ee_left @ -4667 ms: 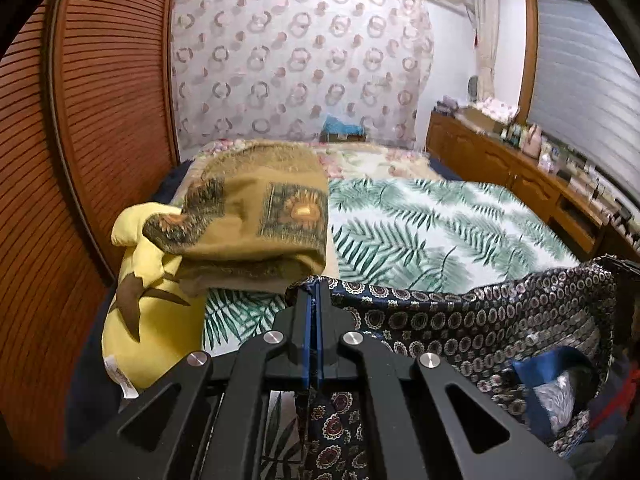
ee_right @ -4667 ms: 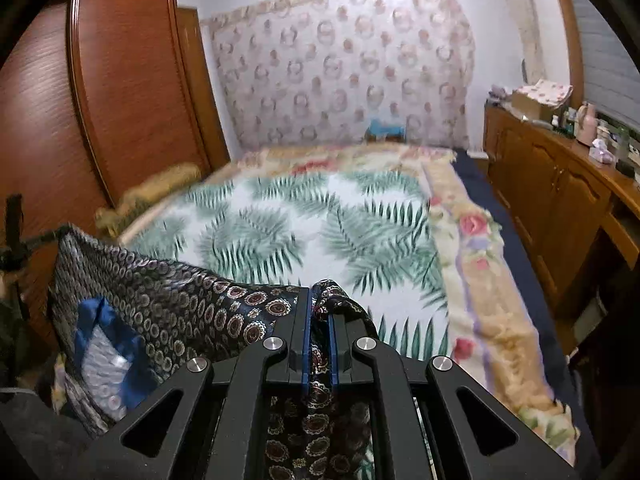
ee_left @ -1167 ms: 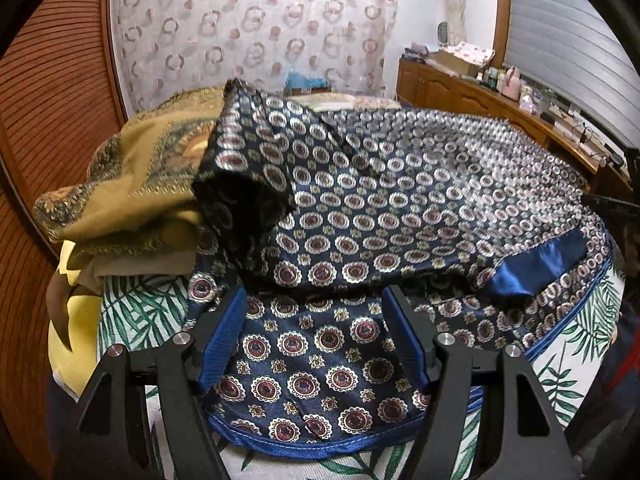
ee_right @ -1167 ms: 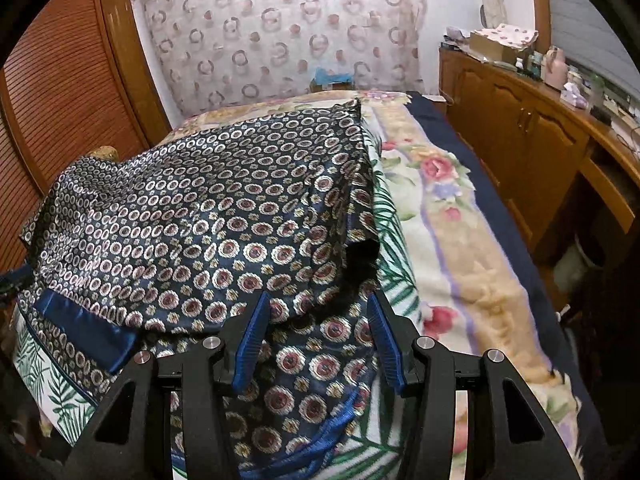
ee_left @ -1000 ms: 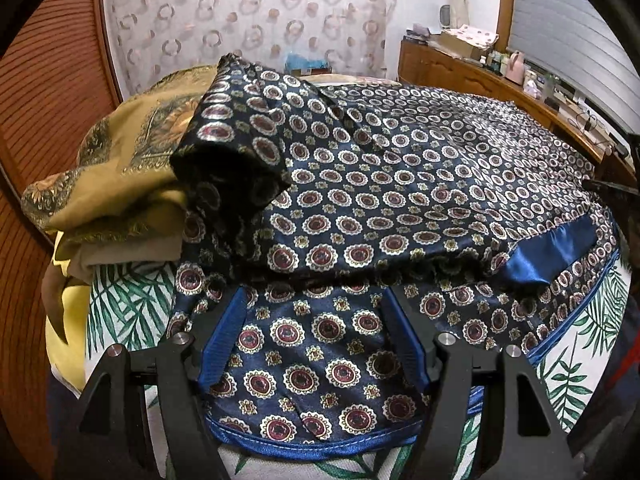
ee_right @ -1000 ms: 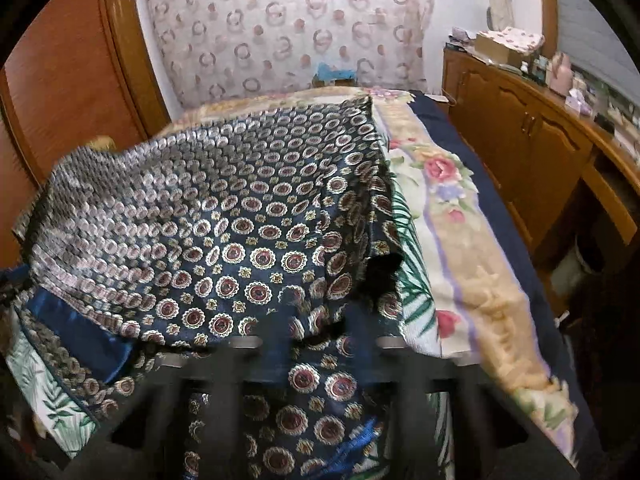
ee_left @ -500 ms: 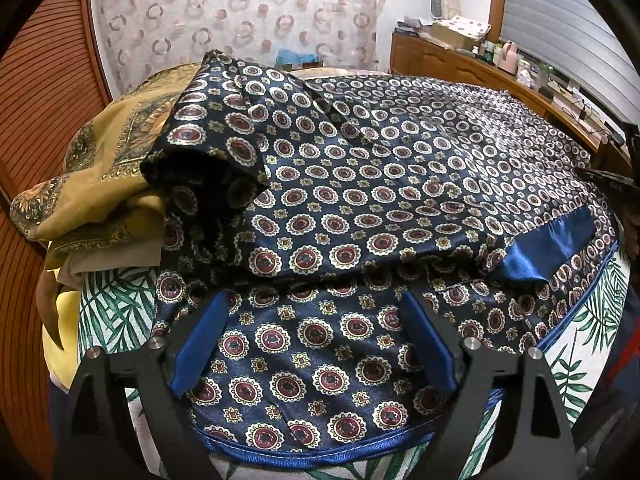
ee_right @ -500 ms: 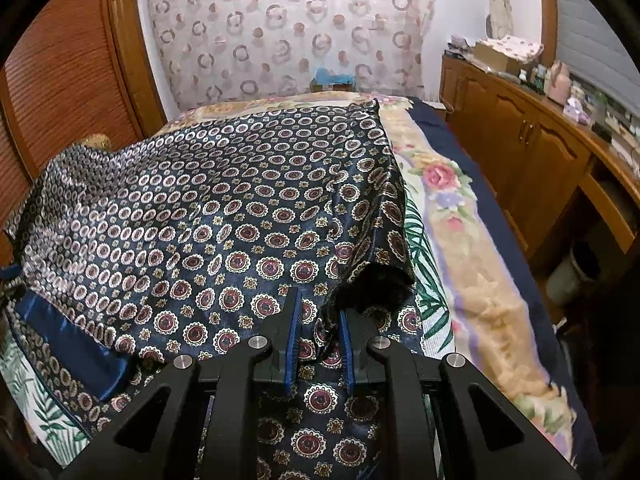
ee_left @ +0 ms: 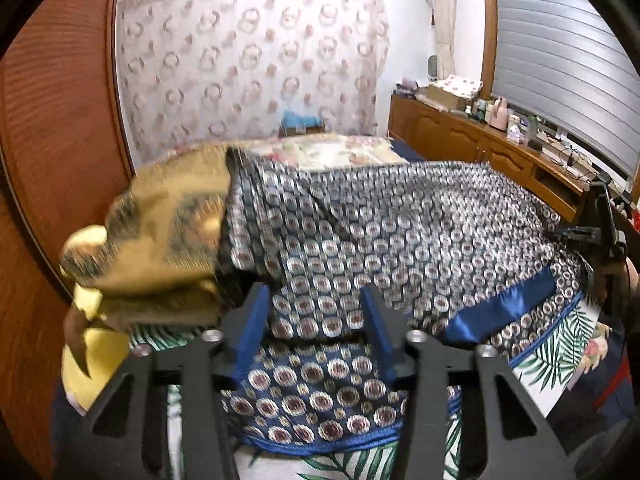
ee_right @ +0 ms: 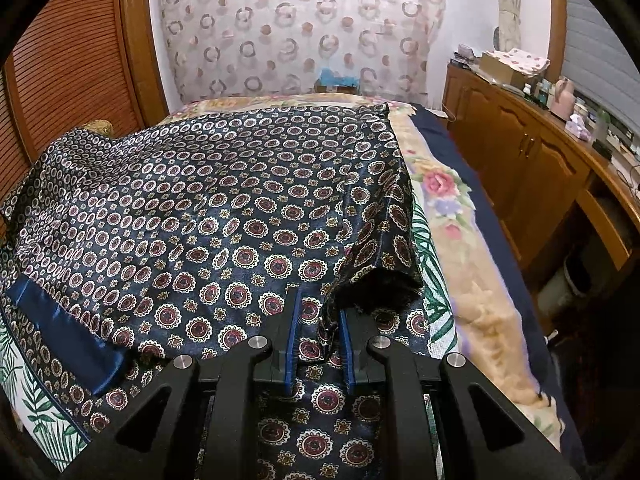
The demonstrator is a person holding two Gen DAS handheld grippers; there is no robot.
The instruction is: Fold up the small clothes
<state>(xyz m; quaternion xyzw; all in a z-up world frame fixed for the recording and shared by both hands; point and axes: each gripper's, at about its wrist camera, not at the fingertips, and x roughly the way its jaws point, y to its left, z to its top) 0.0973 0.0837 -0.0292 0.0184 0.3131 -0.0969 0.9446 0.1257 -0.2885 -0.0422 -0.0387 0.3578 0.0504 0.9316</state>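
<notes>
A dark blue garment [ee_left: 400, 240] with round medallion print and blue trim lies spread across the bed, its top layer folded over the lower one. In the right wrist view it [ee_right: 208, 208] fills the middle. My left gripper [ee_left: 316, 312] is open above the garment's near left edge, holding nothing. My right gripper [ee_right: 318, 324] has its jaws narrowly apart, with a fold of the right sleeve between the blue pads; the pads do not look pressed on the cloth.
A folded mustard-yellow blanket [ee_left: 160, 232] and a yellow pillow [ee_left: 92, 364] lie left of the garment. The bed has a palm-leaf sheet [ee_right: 32, 400] and a floral border [ee_right: 448, 208]. A wooden cabinet [ee_right: 532, 168] runs along the right, a slatted wardrobe [ee_right: 68, 64] on the left.
Both grippers let go of the garment after laying it on the bed. The left gripper stays open and has pulled back and tilted up. The right jaws narrowed, then opened slightly.
</notes>
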